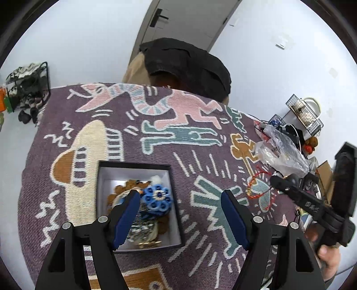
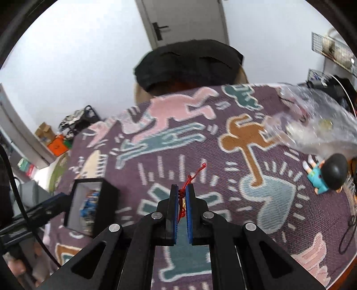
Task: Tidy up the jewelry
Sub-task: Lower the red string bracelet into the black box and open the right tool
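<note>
Blue-padded right gripper [image 2: 182, 194] pinched a red cord bracelet [image 2: 189, 180] above the patterned purple rug [image 2: 223, 223], best carried level to the black, white-lined jewelry box [image 1: 174, 200] under the wide-open, empty left gripper [image 1: 180, 198]; its blurred contents stayed partly indistinct.

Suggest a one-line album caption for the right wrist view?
Right gripper pinches a red string bracelet above the patterned cloth, the black jewelry box waiting to its left.

A purple patterned rug [image 1: 156, 142] covers the surface beneath the tongs. Ahead stand a pale wall [image 1: 78, 38] and a grey door [image 1: 185, 20] with a dark handle [image 2: 158, 30]. A black wire rack [image 1: 26, 87] sits far left.
</note>
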`<act>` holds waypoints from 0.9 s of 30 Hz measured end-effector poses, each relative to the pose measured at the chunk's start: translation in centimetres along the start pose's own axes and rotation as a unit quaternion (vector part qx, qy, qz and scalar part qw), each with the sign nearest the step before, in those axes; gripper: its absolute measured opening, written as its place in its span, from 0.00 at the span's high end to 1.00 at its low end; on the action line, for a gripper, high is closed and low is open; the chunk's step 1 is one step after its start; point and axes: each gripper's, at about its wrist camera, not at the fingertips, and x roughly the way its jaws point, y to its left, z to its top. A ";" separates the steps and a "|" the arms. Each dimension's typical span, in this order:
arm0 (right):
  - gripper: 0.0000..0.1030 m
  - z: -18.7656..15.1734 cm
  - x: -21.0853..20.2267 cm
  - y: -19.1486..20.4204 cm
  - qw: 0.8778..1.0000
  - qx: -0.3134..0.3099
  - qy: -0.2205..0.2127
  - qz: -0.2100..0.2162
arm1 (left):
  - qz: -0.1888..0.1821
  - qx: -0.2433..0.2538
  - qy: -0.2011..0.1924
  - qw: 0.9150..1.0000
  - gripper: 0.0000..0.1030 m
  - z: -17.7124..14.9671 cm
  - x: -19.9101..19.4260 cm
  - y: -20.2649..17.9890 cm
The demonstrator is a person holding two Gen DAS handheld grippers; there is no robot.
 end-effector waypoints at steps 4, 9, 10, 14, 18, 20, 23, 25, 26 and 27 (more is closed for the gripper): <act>0.93 0.2 -0.9 2.8 1.000 -0.023 -0.009 0.016 | 0.007 -0.014 -0.002 1.000 0.27 -0.3 -0.7 1.7; 0.93 0.3 -1.1 5.8 0.998 -0.046 -0.010 0.030 | 0.009 -0.033 -0.002 0.999 0.27 -0.7 -1.3 3.7; 0.93 0.3 -1.0 6.4 0.998 -0.051 -0.009 0.033 | 0.009 -0.035 -0.003 0.999 0.27 -0.8 -1.5 4.0; 0.93 0.2 -0.8 8.7 0.997 -0.067 -0.005 0.044 | 0.008 -0.053 -0.007 0.999 0.27 -0.9 -1.9 5.7; 0.93 0.1 -0.3 10.9 0.995 -0.081 0.000 0.056 | 0.015 -0.069 -0.006 0.997 0.27 -1.2 -2.1 7.3; 0.93 0.0 -0.1 12.1 0.994 -0.090 0.003 0.064 | 0.017 -0.077 -0.006 0.997 0.27 -1.3 -2.3 8.1; 0.93 -0.2 0.5 13.9 0.992 -0.101 0.012 0.078 | 0.017 -0.085 -0.009 0.996 0.27 -1.6 -2.6 9.1; 0.93 -0.3 0.9 15.0 0.990 -0.107 0.017 0.087 | 0.018 -0.092 -0.010 0.996 0.27 -1.7 -2.8 9.8; 0.93 -0.3 1.1 15.5 0.990 -0.108 0.020 0.091 | 0.019 -0.097 -0.011 0.995 0.27 -1.7 -2.9 10.2; 0.93 -0.3 1.2 15.9 0.989 -0.110 0.022 0.096 | 0.021 -0.100 -0.011 0.995 0.27 -1.8 -3.0 10.6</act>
